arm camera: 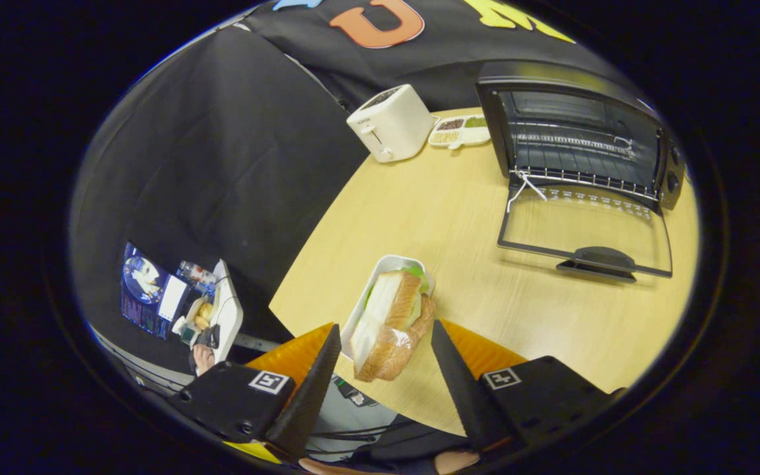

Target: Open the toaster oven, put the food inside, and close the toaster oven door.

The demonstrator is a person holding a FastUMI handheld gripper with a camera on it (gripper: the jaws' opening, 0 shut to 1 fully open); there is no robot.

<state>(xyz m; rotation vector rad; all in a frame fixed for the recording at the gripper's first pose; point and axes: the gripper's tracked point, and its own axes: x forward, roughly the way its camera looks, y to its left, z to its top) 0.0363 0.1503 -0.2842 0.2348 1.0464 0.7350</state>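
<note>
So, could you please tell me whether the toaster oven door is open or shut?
Open: the toaster oven door lies folded down flat on the table, and its bare wire rack shows.

Even overhead light, strong fisheye bend

My table [459, 218] is lit brightly and evenly from above, with a soft sheen toward 3 o'clock; the open toaster oven [578, 138] door throws a faint shadow beneath its handle. Straight edges bow hard toward the rim, worst from 7 to 9 o'clock. My fingers [311, 389], spread wide at 6 o'clock, stay dark but sharp; the sandwich [390, 323] between them is crisp.
</note>
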